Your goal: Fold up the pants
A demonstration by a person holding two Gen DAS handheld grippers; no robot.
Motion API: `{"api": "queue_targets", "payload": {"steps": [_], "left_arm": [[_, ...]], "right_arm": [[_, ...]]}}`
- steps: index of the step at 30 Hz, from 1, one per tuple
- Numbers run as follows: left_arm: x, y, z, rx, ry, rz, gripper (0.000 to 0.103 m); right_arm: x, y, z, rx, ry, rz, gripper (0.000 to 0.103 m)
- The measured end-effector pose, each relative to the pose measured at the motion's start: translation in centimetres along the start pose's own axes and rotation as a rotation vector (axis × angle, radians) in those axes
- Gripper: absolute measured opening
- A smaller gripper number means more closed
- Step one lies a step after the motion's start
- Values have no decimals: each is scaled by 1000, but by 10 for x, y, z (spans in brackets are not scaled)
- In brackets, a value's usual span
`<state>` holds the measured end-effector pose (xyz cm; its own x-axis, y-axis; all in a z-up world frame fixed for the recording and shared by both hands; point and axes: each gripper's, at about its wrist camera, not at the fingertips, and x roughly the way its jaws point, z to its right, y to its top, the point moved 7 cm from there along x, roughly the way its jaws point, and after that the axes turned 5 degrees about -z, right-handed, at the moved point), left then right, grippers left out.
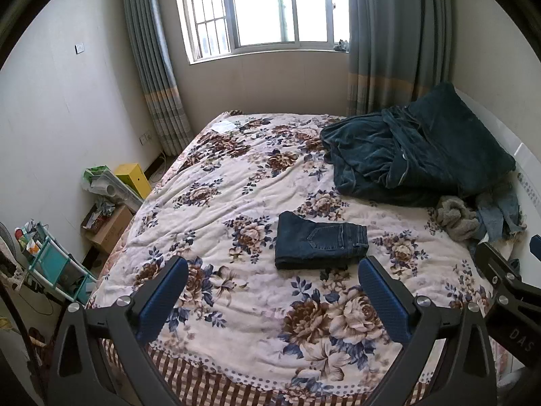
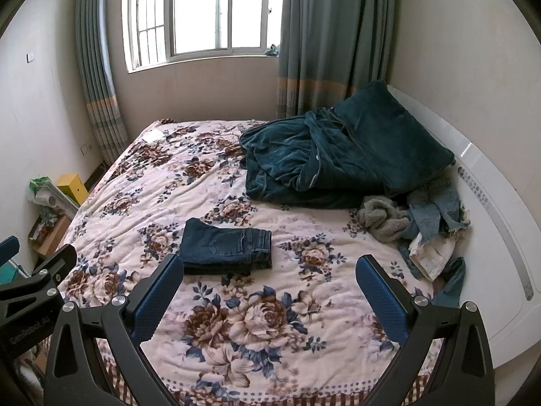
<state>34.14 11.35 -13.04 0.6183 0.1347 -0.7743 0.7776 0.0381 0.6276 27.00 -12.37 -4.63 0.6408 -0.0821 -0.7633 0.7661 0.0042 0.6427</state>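
The pants (image 1: 319, 245) lie folded into a compact dark denim rectangle on the bed (image 1: 216, 203), on its floral quilt, a back pocket facing up and the waistband turned toward the headboard side. They serve as the landmark here.

The left gripper (image 1: 273, 272) hangs over the foot edge of the bed, on the near side of the pants, pointing forward and slightly down along the quilt. Its jaws stand wide apart and hold nothing; one blue pad (image 1: 162, 299) sits well to the window-wall side of the pants, while the other tip lines up just below the waistband corner. Whether that tip touches the denim is hard to judge from this angle; it looks to be clear of it.

The right gripper (image 2: 269, 270) is level with the left one, also over the foot edge, and its jaws are likewise spread and empty. One tip appears close to the near corner of the pants, the other well off toward the headboard side.

Beyond the pants, a dark teal blanket (image 2: 341, 155) is heaped against the headboard. Beside the pants on the headboard side, well apart, lies a loose pile of clothes (image 2: 416, 223): something grey and fleecy with pale denim.
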Motion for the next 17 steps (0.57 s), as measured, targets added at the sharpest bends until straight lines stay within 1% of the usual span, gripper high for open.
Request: {"api": "queue_targets", "payload": {"steps": [9,17], "left_arm": [[-2,0,2,-6,21,10,103],[-6,4,-1,-16,18,31,103]], "right_arm": [[1,0,-1,1,3,-2,103],[1,1,-3,2,3,-1,103]]}}
